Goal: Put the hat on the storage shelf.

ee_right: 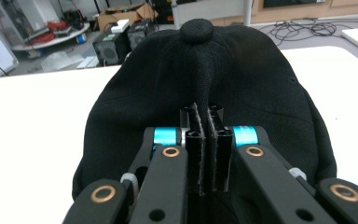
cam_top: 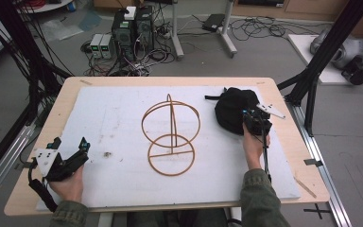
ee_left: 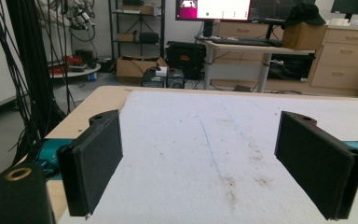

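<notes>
Right tongs (ee_right: pixel 204 116) pinch a fold of the black cap (ee_right: pixel 242 79).

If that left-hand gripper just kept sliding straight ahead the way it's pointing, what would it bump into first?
Probably nothing on the table. The left gripper points with open jaws across bare white mat toward the table's far edge. The wooden ring stand sits off to its side, though depth is hard to judge.
</notes>
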`<act>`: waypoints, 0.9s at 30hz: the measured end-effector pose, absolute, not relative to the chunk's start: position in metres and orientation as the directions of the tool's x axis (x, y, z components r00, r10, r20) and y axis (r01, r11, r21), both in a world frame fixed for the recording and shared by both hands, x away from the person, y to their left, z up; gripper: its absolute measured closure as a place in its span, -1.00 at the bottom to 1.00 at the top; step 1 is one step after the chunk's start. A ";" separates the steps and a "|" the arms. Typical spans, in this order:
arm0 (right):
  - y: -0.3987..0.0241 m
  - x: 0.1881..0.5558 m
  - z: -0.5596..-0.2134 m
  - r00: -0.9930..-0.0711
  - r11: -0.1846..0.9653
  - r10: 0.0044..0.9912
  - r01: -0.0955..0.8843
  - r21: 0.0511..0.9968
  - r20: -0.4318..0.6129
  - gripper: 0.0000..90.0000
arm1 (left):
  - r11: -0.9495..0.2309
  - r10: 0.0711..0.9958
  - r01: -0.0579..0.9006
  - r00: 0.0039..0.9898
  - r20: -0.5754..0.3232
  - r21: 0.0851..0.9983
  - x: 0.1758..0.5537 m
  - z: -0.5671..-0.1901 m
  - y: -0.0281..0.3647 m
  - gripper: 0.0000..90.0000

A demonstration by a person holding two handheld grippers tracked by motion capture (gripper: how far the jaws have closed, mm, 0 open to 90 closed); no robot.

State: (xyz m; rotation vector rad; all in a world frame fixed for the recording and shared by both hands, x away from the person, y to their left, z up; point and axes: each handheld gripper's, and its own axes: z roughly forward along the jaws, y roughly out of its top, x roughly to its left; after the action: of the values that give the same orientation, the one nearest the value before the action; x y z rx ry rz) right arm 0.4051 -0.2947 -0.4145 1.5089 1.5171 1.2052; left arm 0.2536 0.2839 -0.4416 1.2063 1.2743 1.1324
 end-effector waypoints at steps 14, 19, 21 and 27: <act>-0.292 0.389 -0.364 -0.157 -0.153 0.968 0.235 0.960 0.193 0.96 | 0.076 0.997 0.059 0.004 -0.076 0.995 0.253 -0.442 0.283 -0.66; -0.289 0.385 -0.347 -0.177 -0.155 0.966 0.196 0.968 0.190 0.96 | 0.079 0.997 0.051 0.002 -0.079 0.996 0.251 -0.441 0.284 -0.66; -0.287 0.383 -0.340 -0.193 -0.155 0.962 0.187 0.970 0.191 0.95 | 0.072 0.997 0.047 0.003 -0.072 0.996 0.251 -0.441 0.283 -0.66; -0.285 0.376 -0.327 -0.205 -0.162 0.959 0.165 0.973 0.194 0.96 | 0.055 0.998 0.053 0.007 -0.056 0.997 0.252 -0.441 0.283 -0.66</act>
State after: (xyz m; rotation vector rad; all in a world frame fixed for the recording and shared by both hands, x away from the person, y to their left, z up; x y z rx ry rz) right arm 0.3764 -0.2854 -0.3274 1.3433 1.3957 1.4384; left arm 0.2521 0.2826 -0.4414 1.2110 1.2673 1.1361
